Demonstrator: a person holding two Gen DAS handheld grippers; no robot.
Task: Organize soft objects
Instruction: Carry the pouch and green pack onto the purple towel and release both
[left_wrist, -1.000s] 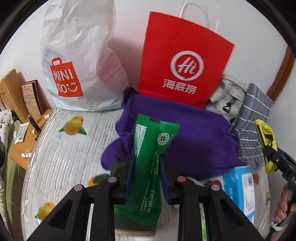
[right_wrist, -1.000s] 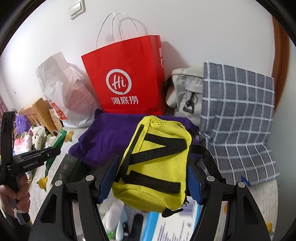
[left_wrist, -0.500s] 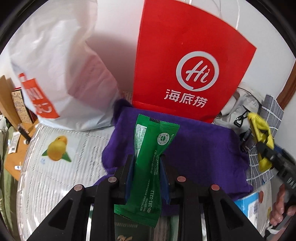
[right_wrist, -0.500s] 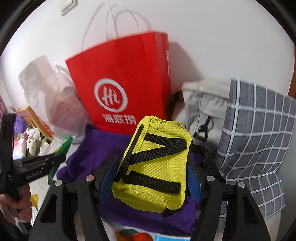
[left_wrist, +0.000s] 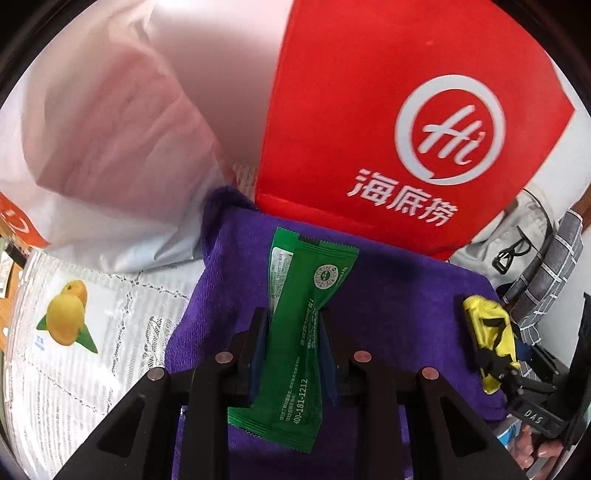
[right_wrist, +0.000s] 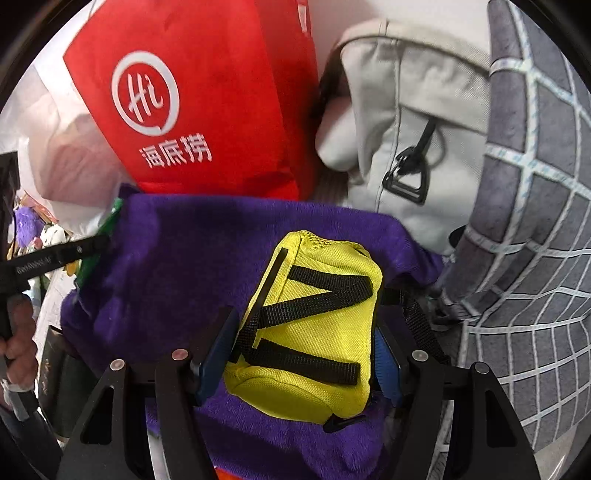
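A: We start at our left gripper (left_wrist: 291, 332): its blue pads (left_wrist: 258, 354) are pinched in tight on a green snack sachet (left_wrist: 303, 325), which stands nearly upright between them, its top toward 12 o'clock and its bottom edge hanging below the pads toward 6

B: And our right gripper (right_wrist: 304, 350) is spread wider, both pads pressed against the sides of a yellow pouch with black straps (right_wrist: 314, 325), which fills the gap between them

A: Outward from both, we see the purple plush towel (left_wrist: 399, 302) lying under and behind each held thing; in the left view it runs from 6 o'clock up toward the centre

B: At 1 o'clock in the left view stands the red Haidilao paper bag (left_wrist: 388, 110), its base touching the towel's far edge. At 10 o'clock is the white plastic shopping bag (left_wrist: 103, 155)

A: At 8 o'clock we see the lemon-print tablecloth (left_wrist: 74, 332), bare beside the towel

B: In the right view the beige backpack (right_wrist: 417, 122) sits at 1 o'clock, just beside the red bag, and the grey checked cloth bag (right_wrist: 535, 221) leans at 3 o'clock, touching the backpack
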